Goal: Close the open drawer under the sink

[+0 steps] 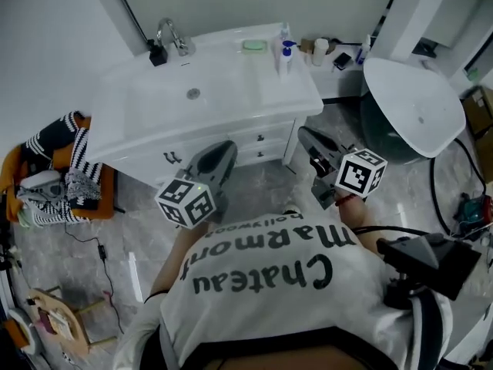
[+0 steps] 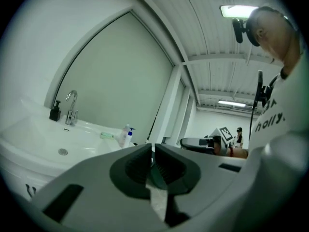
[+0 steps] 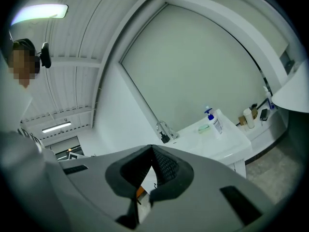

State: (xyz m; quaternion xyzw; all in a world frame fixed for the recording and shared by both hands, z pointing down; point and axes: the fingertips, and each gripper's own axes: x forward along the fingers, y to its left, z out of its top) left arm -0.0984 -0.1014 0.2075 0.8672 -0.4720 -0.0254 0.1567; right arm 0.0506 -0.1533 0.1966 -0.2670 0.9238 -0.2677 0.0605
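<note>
A person stands before the white sink [image 1: 231,91] and its cabinet [image 1: 166,160], holding both grippers about level. The left gripper [image 1: 223,149] has its jaws pressed almost together with nothing between them. The right gripper [image 1: 306,134] has its jaws meeting at the tips, also empty. The drawer [image 1: 260,139] under the sink lies between the two gripper tips, apparently flush with the cabinet, and neither gripper touches it.

The person's white shirt [image 1: 269,307] reads "Chateau Marmont" and "hollywood" in dark letters.
</note>
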